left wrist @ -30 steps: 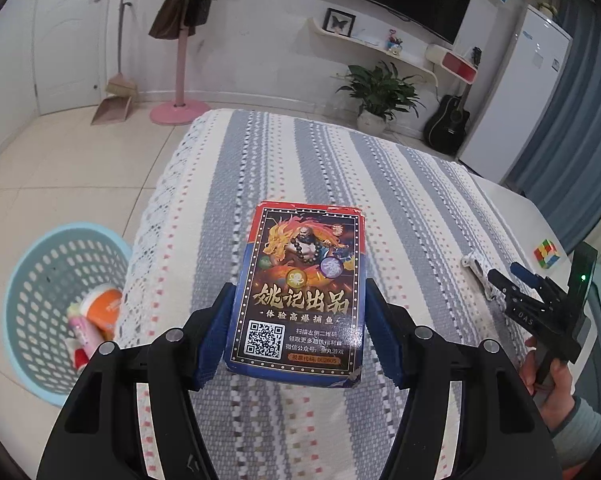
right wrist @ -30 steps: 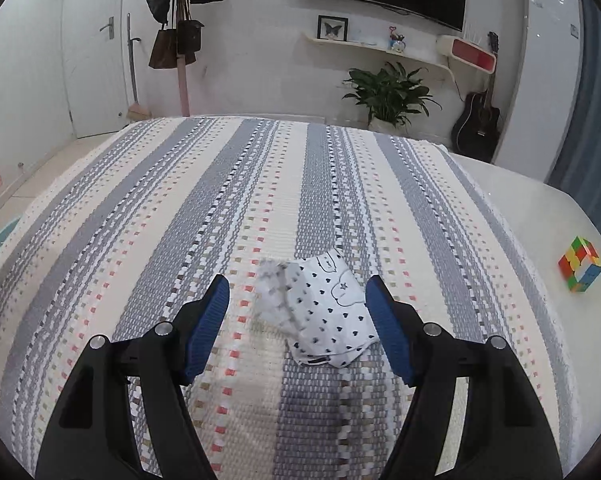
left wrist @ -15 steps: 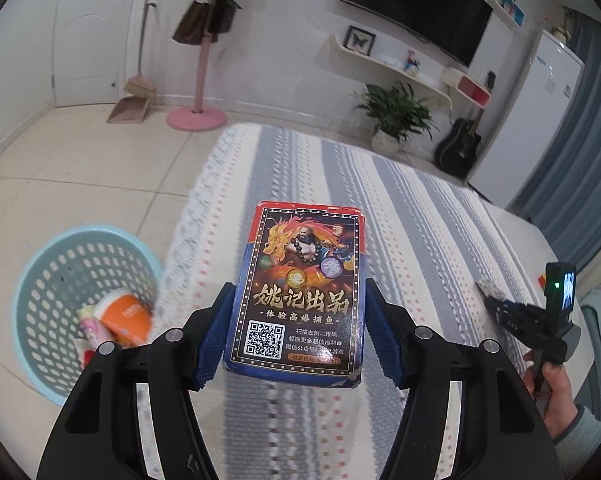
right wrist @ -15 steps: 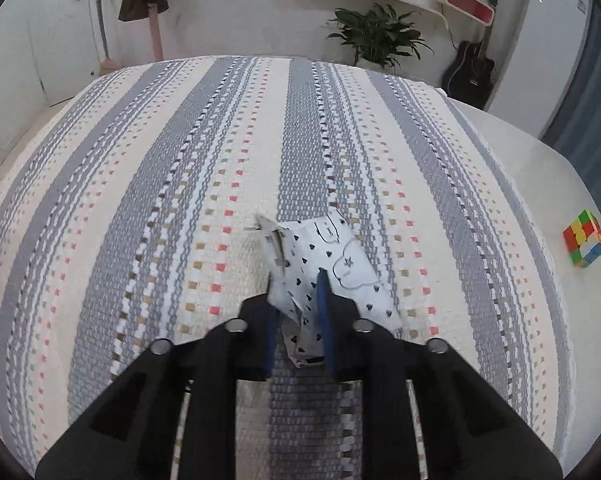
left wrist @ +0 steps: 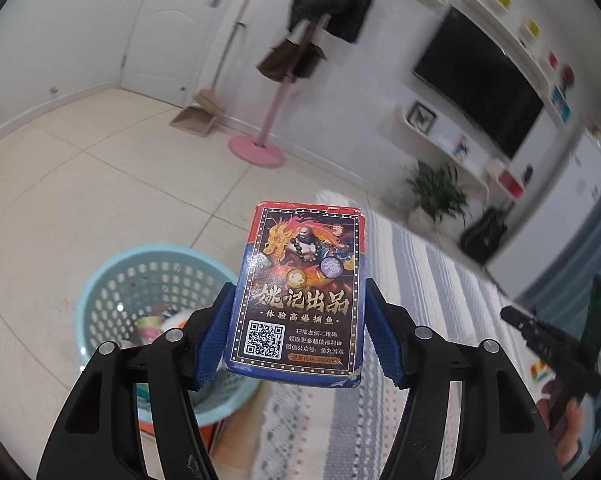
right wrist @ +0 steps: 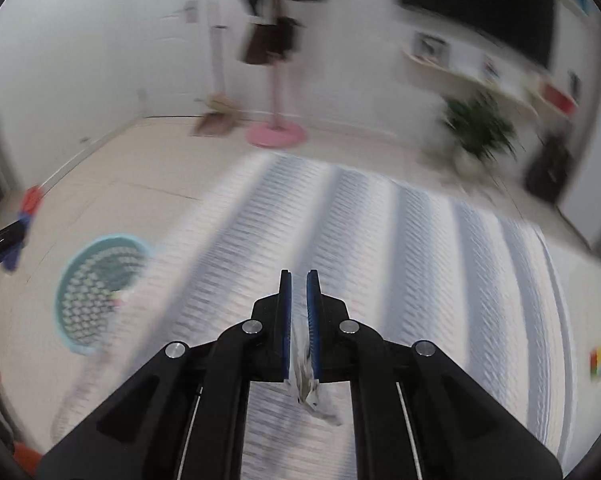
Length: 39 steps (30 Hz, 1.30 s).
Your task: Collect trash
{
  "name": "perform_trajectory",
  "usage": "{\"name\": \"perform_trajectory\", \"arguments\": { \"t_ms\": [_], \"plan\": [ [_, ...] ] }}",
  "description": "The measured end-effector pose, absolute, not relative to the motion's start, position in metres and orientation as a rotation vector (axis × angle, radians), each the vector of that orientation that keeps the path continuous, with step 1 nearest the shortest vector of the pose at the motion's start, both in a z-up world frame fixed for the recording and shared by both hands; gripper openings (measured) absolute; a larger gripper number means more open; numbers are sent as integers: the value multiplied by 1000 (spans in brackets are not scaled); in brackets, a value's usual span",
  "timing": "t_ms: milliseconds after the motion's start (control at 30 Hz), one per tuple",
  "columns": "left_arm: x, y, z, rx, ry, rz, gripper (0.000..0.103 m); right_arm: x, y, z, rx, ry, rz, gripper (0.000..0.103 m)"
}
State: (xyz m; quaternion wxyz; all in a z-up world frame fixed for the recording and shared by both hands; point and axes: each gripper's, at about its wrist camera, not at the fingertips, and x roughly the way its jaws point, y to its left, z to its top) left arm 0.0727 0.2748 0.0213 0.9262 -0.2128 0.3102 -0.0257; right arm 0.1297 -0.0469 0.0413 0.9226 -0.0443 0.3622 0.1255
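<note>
Two pieces of trash are in hand at once. One is a card box (left wrist: 300, 296) pinched by its long sides between the pads of the left tool (left wrist: 300, 320), its long axis pointing away along the fingers. Its face carries a dragon picture, the gold characters 姚记出品, the line 体验高爆捕鱼 beneath, a QR code and smaller print too fine to read surely. The other is a crumpled white wrapper (right wrist: 306, 380) with dark specks, squeezed between the nearly touching pads of the right tool (right wrist: 299, 304) and hanging out below them. What the coming move turns on is the pale blue basket (left wrist: 112, 280) on the floor beside the bed (right wrist: 380, 240): it lies down and to the left of both tools, just beyond the card box's left edge in the left view, farther off in the blurred right view. So the left hand looks nearer to it. Some items already lie inside the basket.
</note>
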Motion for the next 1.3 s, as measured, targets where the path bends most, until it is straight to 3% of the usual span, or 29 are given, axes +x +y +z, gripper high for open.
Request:
{"name": "perform_trajectory", "arguments": {
  "t_ms": [200,333,433,500,567,800,1300],
  "plan": [
    [72,311,19,-395,652,107,61,122,61,60,-209,714,445,6],
    [70,323,17,-347,674,164,61,118,73,63,-194,705,484,7],
    [64,333,18,-376,679,144,61,130,50,48,-140,786,475,24],
    [62,335,21,-379,670,141,61,133,24,30,-108,828,421,50],
    [59,337,22,-384,663,134,61,132,4,11,-77,857,384,61],
    [59,334,19,-385,672,119,61,97,-34,-58,-15,943,280,61],
    [69,318,13,-369,689,89,57,97,2,-94,-114,1034,275,62]
  ]
}}
